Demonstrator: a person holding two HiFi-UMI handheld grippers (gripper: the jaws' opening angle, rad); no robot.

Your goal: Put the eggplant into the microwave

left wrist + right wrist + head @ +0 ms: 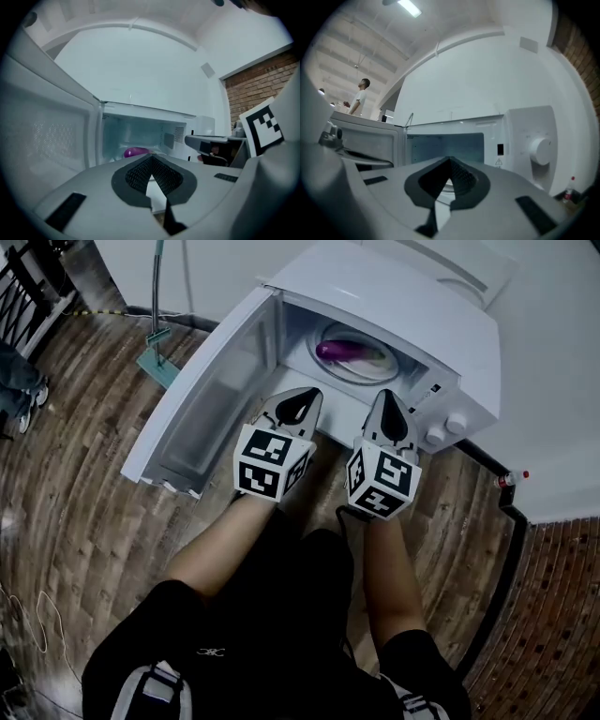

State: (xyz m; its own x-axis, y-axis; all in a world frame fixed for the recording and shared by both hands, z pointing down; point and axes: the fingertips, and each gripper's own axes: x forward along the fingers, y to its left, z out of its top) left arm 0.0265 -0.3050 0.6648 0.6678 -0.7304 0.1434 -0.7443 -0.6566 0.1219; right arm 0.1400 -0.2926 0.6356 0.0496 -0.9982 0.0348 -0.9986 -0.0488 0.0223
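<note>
A purple eggplant (339, 351) lies on the glass plate inside the white microwave (412, 310), whose door (202, 399) stands swung open to the left. The left gripper view shows the eggplant (136, 152) at the back left of the cavity. My left gripper (307, 397) is shut with nothing in it, just in front of the opening. Beside it on the right, my right gripper (387, 396) is also shut and empty, level with the cavity and short of the control knobs (445, 430). Both grippers sit outside the microwave.
The microwave stands on a wooden floor against a white wall. A green floor tool (157, 362) stands behind the open door. A small red-capped bottle (511, 479) lies at the right by a black pipe. A person's shoes (23, 399) show at far left.
</note>
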